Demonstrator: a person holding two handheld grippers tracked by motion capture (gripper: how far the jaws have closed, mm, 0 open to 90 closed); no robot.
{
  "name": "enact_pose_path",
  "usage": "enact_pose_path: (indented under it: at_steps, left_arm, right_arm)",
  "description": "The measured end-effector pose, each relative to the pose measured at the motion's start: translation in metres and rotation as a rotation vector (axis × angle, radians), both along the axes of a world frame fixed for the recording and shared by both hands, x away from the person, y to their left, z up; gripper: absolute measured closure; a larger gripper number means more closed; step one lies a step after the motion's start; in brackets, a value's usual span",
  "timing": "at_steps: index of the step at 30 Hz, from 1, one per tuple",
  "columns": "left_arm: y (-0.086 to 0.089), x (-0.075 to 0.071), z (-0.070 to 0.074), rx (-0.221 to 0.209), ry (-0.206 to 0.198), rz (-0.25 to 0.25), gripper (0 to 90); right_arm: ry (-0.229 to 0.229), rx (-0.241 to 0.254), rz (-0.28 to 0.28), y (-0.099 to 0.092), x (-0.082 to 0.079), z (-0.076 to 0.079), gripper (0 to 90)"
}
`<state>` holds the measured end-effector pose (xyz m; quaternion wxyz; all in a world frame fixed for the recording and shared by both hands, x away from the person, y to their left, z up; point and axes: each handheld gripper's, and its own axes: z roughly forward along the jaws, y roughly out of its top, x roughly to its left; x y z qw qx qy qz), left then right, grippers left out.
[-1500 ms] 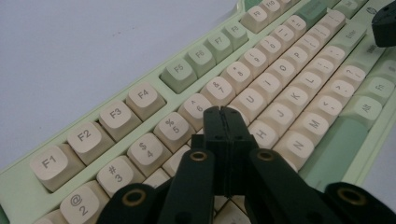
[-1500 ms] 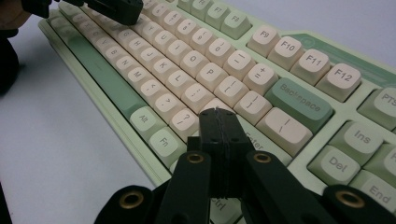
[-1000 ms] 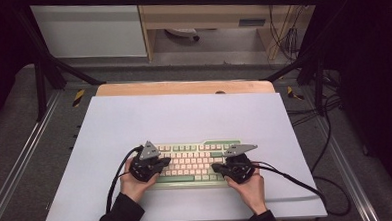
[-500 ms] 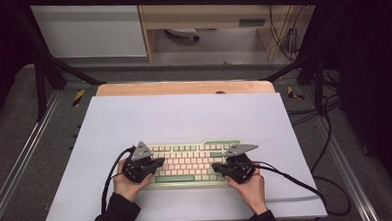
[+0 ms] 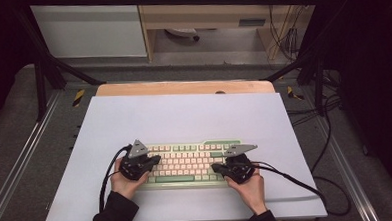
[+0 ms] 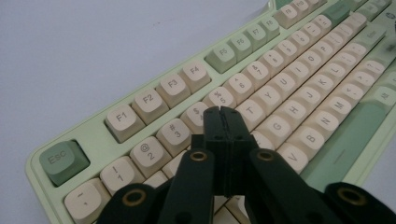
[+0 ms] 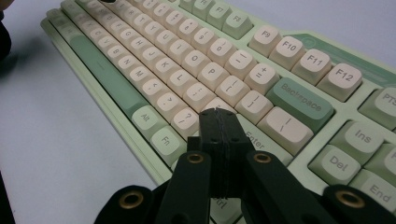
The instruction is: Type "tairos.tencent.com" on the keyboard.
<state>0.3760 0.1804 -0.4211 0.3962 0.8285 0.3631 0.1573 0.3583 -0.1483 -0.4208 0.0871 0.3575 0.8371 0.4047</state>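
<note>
While R gripper (image 5: 217, 167) stayed put by Enter, jaws pressed together & empty, L gripper (image 5: 156, 159), likewise closed, had slid slightly back toward keyboard's (image 5: 196, 163) left end near bench front edge — prob. typing w/ tips.

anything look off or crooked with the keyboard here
Nothing stands out. The keyboard lies flat and square on the white mat, every visible keycap seated, nothing spilled or broken.
</note>
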Motion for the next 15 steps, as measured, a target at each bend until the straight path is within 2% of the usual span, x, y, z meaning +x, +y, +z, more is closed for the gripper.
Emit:
enact_pose_path:
  at_steps: [15]
  left_arm:
    - [-0.0006, 0.0027, -0.0061, 0.015, 0.006, 0.005, 90.0]
  right_arm:
    - [0.001, 0.001, 0.000, -0.0001, -0.0002, 0.0004, 90.0]
